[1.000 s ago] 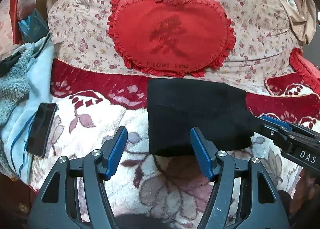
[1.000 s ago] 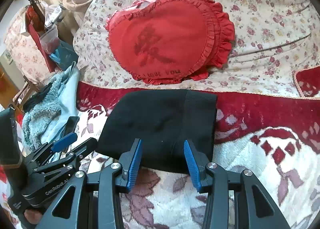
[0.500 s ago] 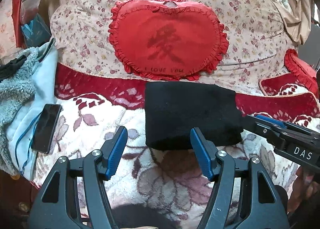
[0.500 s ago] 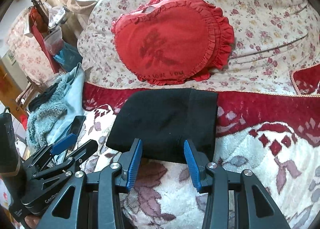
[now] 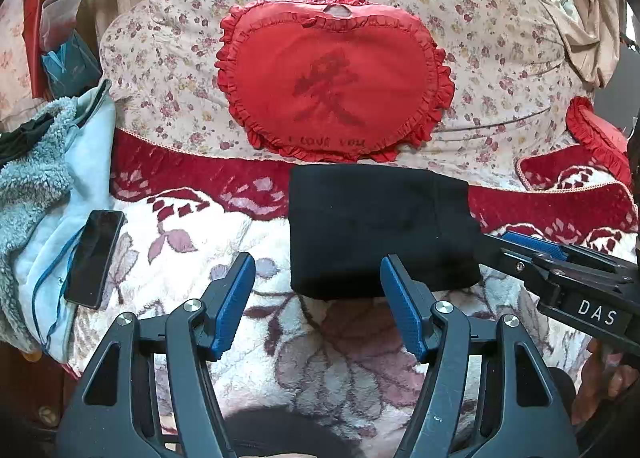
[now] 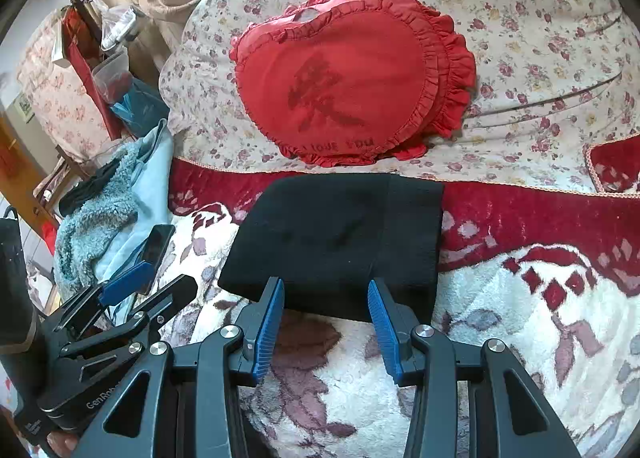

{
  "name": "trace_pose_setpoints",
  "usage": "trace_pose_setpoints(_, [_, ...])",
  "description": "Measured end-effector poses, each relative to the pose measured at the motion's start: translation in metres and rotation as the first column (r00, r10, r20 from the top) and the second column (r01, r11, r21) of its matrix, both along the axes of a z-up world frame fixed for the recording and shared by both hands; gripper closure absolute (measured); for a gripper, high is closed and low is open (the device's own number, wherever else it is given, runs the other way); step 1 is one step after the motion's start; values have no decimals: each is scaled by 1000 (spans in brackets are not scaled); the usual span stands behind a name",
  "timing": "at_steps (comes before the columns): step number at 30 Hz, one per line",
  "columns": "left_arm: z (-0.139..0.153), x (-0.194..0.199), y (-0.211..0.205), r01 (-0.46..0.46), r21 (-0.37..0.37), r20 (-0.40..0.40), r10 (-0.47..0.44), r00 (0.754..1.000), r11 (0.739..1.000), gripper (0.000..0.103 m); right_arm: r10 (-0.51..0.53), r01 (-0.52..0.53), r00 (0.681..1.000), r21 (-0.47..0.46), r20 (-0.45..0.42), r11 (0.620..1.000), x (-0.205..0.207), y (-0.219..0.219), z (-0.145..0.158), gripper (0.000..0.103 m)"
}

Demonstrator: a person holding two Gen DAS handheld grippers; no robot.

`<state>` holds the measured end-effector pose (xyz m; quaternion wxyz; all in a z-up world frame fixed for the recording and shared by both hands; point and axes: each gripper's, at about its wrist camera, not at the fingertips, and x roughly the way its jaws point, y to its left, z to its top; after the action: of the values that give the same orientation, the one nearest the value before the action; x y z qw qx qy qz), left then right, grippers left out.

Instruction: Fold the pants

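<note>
The black pants (image 5: 376,230) lie folded into a compact rectangle on the floral blanket (image 5: 192,258); they also show in the right wrist view (image 6: 340,238). My left gripper (image 5: 318,278) is open and empty, just short of the pants' near edge. My right gripper (image 6: 326,298) is open and empty at the near edge of the pants. The right gripper shows at the right of the left wrist view (image 5: 532,246), beside the pants' right side. The left gripper shows at the lower left of the right wrist view (image 6: 132,290).
A red heart-shaped pillow (image 5: 332,78) rests on a floral cushion (image 5: 500,50) behind the pants. A black phone (image 5: 94,258) lies on a light blue fleece garment (image 5: 36,178) at the left. A second red pillow (image 5: 592,130) sits at the far right.
Both grippers have drawn back from the folded pants, which now look smaller and farther away. The pants have not moved. Both grippers stayed open.
</note>
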<state>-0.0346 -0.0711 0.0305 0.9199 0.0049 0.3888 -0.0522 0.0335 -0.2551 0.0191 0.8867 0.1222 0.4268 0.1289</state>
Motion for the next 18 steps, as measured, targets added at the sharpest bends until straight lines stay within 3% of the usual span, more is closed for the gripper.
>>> trace_pose_setpoints(18, [-5,3,1,9,-2,-18,-9,1000,1000,38,6,-6,1000,4,-25,1000,3,2,-7,61])
